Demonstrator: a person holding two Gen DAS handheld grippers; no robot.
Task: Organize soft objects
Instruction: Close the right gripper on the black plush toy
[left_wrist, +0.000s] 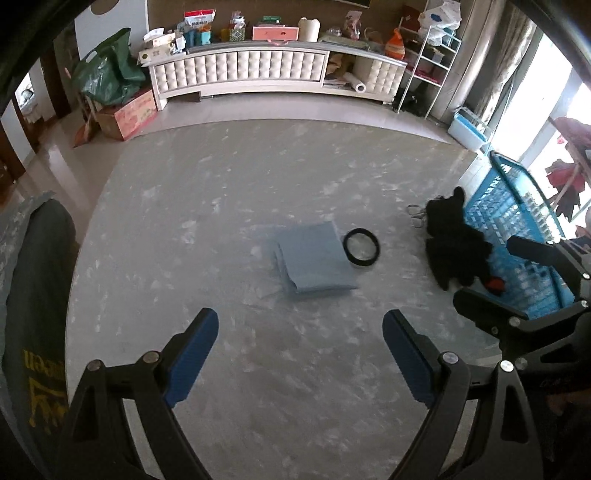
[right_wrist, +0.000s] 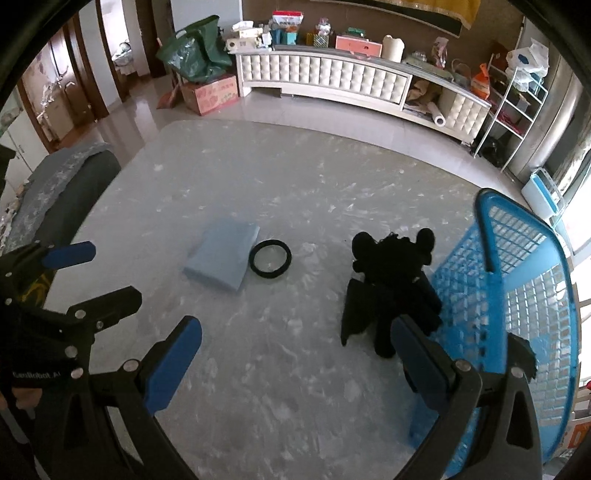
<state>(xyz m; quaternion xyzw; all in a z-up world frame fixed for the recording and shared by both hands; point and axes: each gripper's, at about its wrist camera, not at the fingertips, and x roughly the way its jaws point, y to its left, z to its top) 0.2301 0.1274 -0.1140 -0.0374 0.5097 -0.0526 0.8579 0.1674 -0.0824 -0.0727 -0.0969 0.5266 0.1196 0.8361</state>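
Taking the black ring (right_wrist: 270, 261) as landmark: one folded blue cloth (right_wrist: 221, 259) is lying touching its left, one black plush toy (right_wrist: 391, 273) well right, against one blue basket (right_wrist: 524, 280). Left gripper (left_wrist: 300, 345) and right gripper (right_wrist: 295, 354) are being held wide apart, empty, above the marble table (right_wrist: 280, 369).

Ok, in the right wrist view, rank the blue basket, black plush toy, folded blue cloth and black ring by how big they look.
Largest to smallest as they look:
1. blue basket, though it sits nearest the camera, which inflates it
2. black plush toy
3. folded blue cloth, not far behind the toy, so that order is unsure
4. black ring, clearly smallest
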